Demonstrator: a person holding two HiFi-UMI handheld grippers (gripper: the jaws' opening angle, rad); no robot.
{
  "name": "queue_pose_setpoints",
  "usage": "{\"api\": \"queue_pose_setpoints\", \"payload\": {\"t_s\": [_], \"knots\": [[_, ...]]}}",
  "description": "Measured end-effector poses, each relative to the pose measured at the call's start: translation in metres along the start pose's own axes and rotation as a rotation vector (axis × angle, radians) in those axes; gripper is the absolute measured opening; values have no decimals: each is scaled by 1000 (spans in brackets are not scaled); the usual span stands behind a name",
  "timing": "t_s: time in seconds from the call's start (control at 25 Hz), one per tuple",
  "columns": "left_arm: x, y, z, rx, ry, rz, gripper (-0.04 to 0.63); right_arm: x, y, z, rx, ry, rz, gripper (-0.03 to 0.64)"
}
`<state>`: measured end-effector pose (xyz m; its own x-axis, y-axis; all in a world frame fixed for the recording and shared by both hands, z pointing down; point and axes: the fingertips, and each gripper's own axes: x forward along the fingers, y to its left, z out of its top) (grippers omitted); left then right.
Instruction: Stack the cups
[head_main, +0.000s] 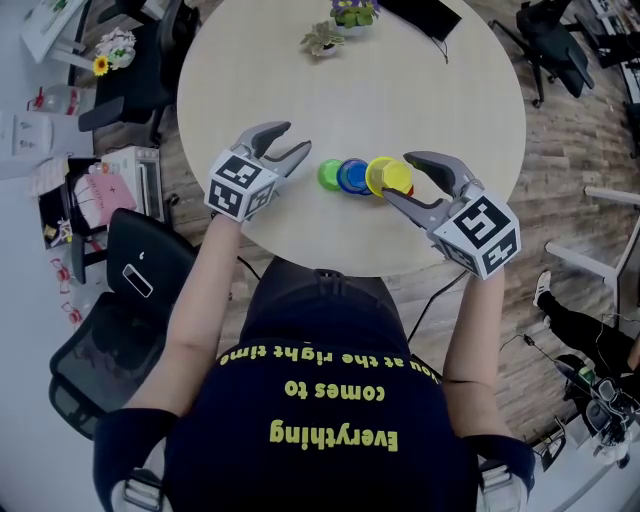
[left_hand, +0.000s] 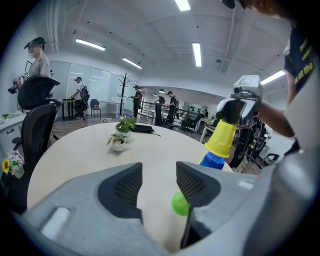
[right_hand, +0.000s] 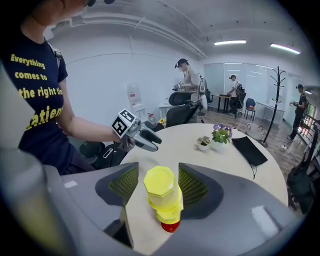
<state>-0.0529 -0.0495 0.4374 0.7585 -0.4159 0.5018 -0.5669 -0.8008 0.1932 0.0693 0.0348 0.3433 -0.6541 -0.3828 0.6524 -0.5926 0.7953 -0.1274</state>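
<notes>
Right gripper (right_hand: 159, 172) stands with its jaws spread to either side of the upside-down yellow plastic cup (right_hand: 161, 192), which sits squarely between the pads on top of a red plastic cup (right_hand: 170, 227) whose rim alone shows underneath; a sliver of gap shows on one side, so I judge the pads are not pressing it. Left gripper (left_hand: 158, 172) is likewise spread and holds nothing; the small green plastic cup (left_hand: 179, 204) lies just past its right jaw, not between the two, with the blue plastic cup (left_hand: 214, 161) beyond that, close beside the yellow one.

The likeliest slip, as I judge it: the yellow-on-red pile is tall and narrow, so a jaw brushing it on withdrawal could tip it or shove it into the blue cup; an uneven seating would make that worse. For the left gripper, closing where it is would miss the green cup or nudge it across the round beige table (head_main: 400, 80).
</notes>
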Motion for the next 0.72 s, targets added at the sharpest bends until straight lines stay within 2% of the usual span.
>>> {"api": "queue_pose_setpoints", "payload": {"t_s": [0.12, 0.24, 0.4, 0.52, 0.56, 0.72], "knots": [[-7, -1, 12, 12, -31, 14, 218, -15, -2, 22, 0, -96, -24, 256], [-16, -1, 32, 32, -79, 38, 178, -34, -11, 48, -21, -209, -85, 205], [-32, 0, 66, 59, -178, 102, 109, -60, -36, 68, -34, -327, -279, 87], [-52, 5, 94, 36, -275, 167, 25, -81, -47, 77, -34, -409, -401, 12], [-59, 7, 101, 24, -301, 186, 5, -87, -49, 79, -31, -439, -425, 11], [-80, 12, 124, 7, -366, 237, 3, -109, -53, 83, -8, -543, -514, 11]]}}
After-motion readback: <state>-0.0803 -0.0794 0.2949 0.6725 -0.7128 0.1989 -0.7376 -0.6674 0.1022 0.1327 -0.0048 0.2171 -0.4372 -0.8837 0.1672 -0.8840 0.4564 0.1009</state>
